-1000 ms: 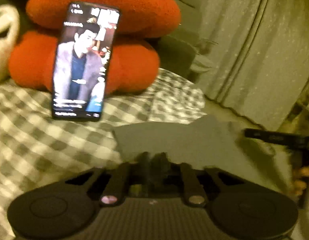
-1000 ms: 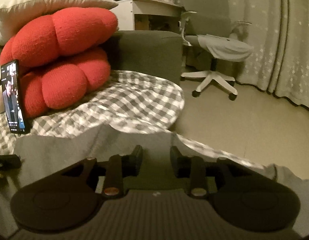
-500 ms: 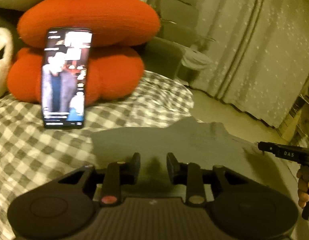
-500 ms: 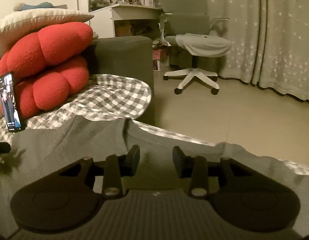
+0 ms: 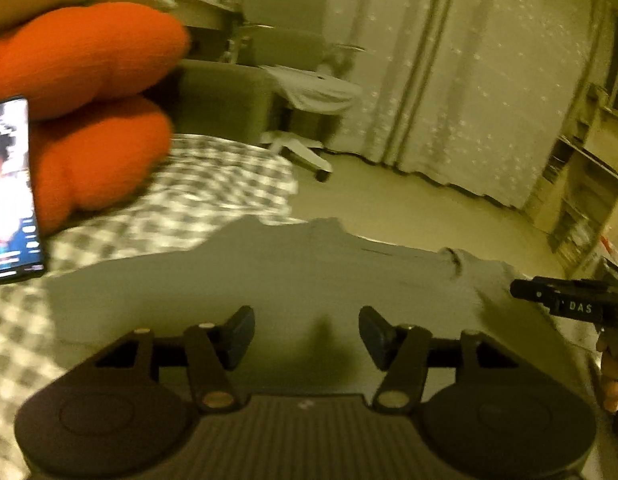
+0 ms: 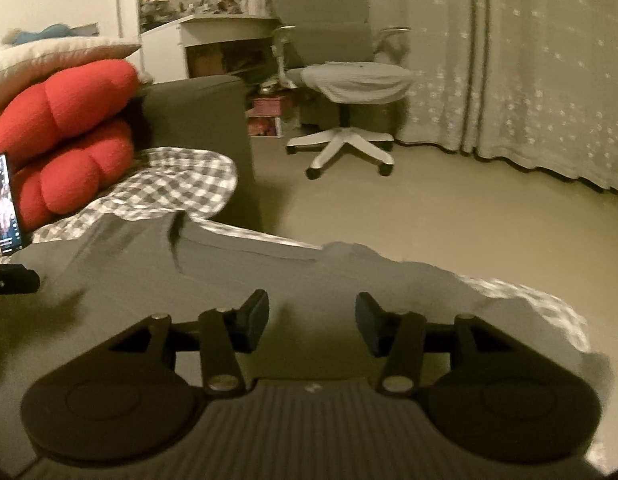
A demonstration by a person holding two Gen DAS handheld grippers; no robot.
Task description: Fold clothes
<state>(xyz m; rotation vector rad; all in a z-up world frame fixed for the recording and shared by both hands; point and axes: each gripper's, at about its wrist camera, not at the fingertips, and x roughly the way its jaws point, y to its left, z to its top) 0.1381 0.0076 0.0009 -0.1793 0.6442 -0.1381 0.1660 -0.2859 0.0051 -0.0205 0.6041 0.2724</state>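
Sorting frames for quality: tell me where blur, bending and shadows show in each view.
Left wrist view: motion smear on the red cushion, phone and checked cover; warm dim light; the left gripper throws a shadow on the grey garment. Right wrist view: sharper; fisheye bends the curtain; a crease shadow runs down the garment ahead of the right gripper.

Parted fingers (image 6: 253, 320) above grey garment (image 6: 309, 276)

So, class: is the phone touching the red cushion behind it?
Cannot tell. In the right wrist view the phone overlaps the red cushion, seemingly propped against it, but no contact line or gap shows; the left wrist view is blurred.
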